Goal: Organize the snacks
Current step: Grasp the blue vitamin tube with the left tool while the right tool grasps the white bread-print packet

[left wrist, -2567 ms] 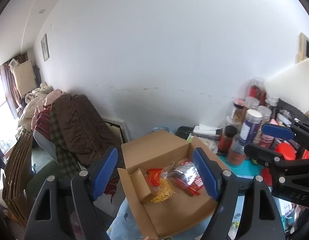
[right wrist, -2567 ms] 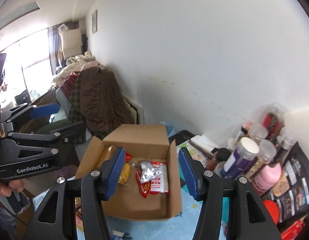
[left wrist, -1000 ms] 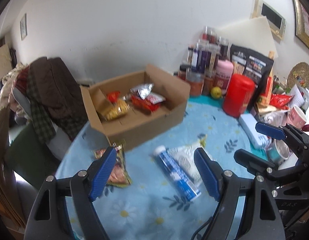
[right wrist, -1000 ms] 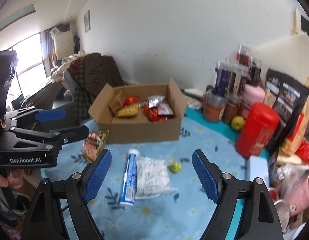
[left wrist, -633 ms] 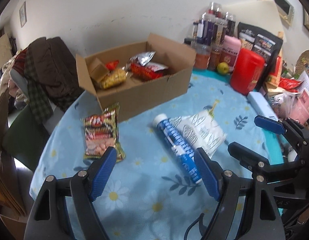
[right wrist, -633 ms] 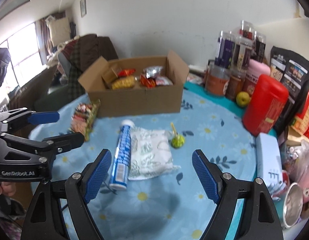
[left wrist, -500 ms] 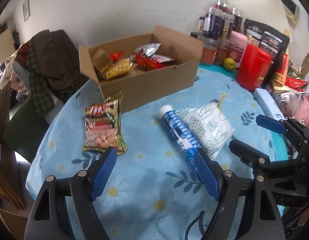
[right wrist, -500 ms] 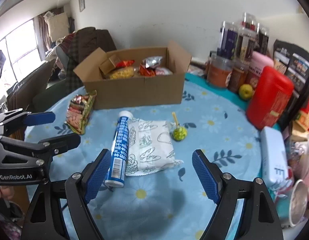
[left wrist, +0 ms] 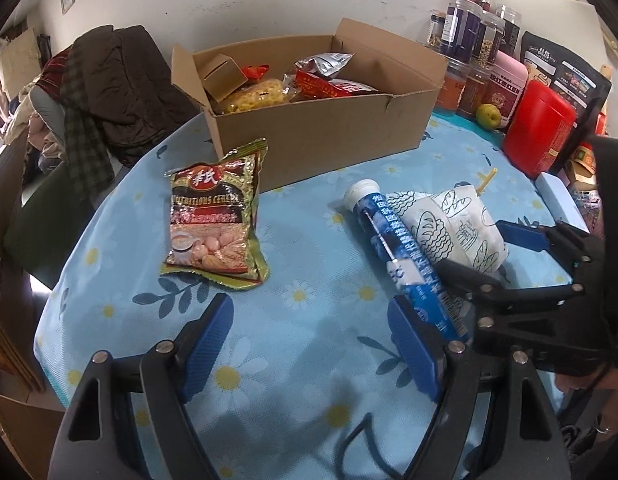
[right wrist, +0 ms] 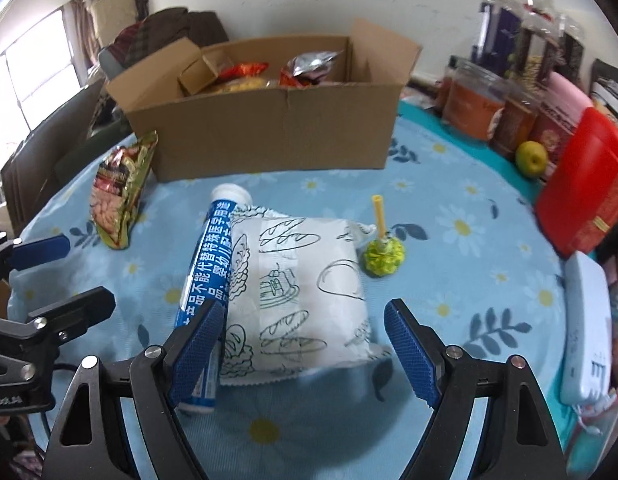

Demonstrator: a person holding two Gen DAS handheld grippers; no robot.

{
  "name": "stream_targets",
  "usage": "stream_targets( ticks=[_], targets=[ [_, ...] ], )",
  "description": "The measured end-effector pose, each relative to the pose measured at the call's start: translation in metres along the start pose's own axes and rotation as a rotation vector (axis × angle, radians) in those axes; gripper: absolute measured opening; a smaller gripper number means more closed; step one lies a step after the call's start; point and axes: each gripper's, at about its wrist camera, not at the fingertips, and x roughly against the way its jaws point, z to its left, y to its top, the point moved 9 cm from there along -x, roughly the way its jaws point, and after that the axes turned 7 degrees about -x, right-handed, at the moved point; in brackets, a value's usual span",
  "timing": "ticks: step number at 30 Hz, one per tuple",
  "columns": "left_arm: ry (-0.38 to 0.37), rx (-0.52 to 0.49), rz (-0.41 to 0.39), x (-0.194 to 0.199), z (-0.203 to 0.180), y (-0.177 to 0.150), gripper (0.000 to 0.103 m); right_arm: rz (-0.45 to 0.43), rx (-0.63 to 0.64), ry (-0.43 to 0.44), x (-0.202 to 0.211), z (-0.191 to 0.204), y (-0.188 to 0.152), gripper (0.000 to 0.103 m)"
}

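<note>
Two grippers hang over the worktop [left wrist: 317, 344], both with fingers spread wide and grasping nothing. Taking the cardboard box [left wrist: 321, 128] as the landmark: a cereal packet [left wrist: 215, 216] lies flat just in front of its left corner, and a blue tube [right wrist: 207, 276] and a white bread bag [right wrist: 297, 292] lie side by side, touching, in front of its middle. The left gripper [left wrist: 309, 344] hovers nearer than the cereal packet, above bare cloth. The right gripper [right wrist: 305, 344] straddles the near end of the bread bag, its fingers apart from it. A small green ball with a yellow stick [right wrist: 383, 256] sits just beside the bag.
</note>
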Motion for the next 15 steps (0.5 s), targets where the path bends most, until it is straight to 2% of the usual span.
stream_targets(
  ticks=[1, 4, 7, 15],
  targets=[
    [-0.006, 0.000, -0.001, -0.001, -0.001, 0.001, 0.080, 0.008, 0.005, -0.004, -0.003, 0.000, 0.000, 0.083],
    [-0.026, 0.001, -0.003, -0.002, -0.004, 0.005, 0.080, 0.038, -0.011, 0.021, -0.008, 0.002, -0.005, 0.070],
    [-0.054, 0.005, 0.000, -0.004, -0.007, 0.007, 0.080, 0.027, -0.025, 0.022, -0.004, 0.000, -0.006, 0.063],
    [-0.109, -0.028, 0.001, -0.009, -0.027, 0.013, 0.080, 0.040, -0.133, 0.028, 0.013, -0.017, -0.024, 0.061]
  ],
)
